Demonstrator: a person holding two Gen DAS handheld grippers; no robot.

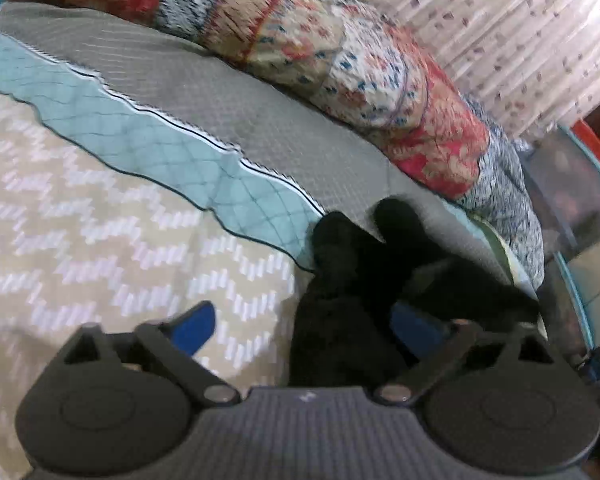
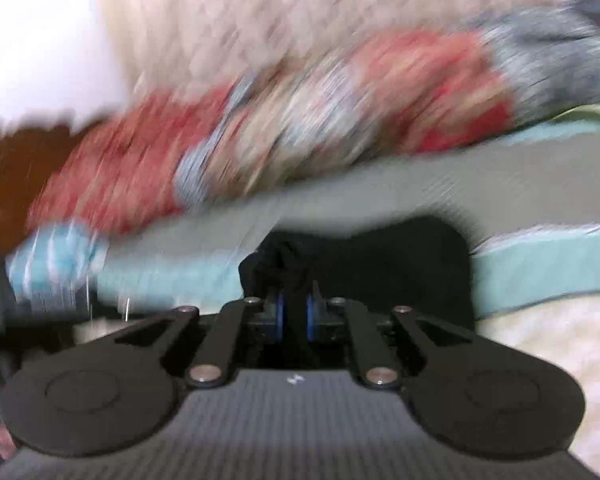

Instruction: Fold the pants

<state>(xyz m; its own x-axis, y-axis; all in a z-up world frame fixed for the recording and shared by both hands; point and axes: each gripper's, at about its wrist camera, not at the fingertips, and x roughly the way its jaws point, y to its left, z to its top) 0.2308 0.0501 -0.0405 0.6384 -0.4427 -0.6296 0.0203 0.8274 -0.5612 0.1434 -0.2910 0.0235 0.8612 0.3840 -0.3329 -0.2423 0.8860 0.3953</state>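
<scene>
**Black pants on the bed, right gripper pinching the cloth**

Left wrist view: the left gripper [image 1: 306,326] has its 2 blue-padded fingers [image 1: 194,326] spread wide. The black pants [image 1: 352,296] lie bunched on the bed, running up between the fingers toward a grey quilted band [image 1: 204,92]. The right-hand pad sits against or partly under a fold of the dark cloth; the left-hand pad is over the beige zigzag bedspread [image 1: 100,216], apart from the pants. No pad presses on the fabric. A teal quilted strip [image 1: 148,136] runs between the beige and grey parts. A red and blue patchwork quilt [image 1: 340,52] is piled at the far edge, with a pale curtain [image 1: 500,20] behind.

Right wrist view, heavily blurred: the right gripper [image 2: 296,310] has its 2 fingers drawn close together, pinching a fold of the black pants [image 2: 380,264] between the blue pads. The cloth bunches just ahead of the tips, over the teal strip [image 2: 540,264] and grey band [image 2: 420,188]
</scene>
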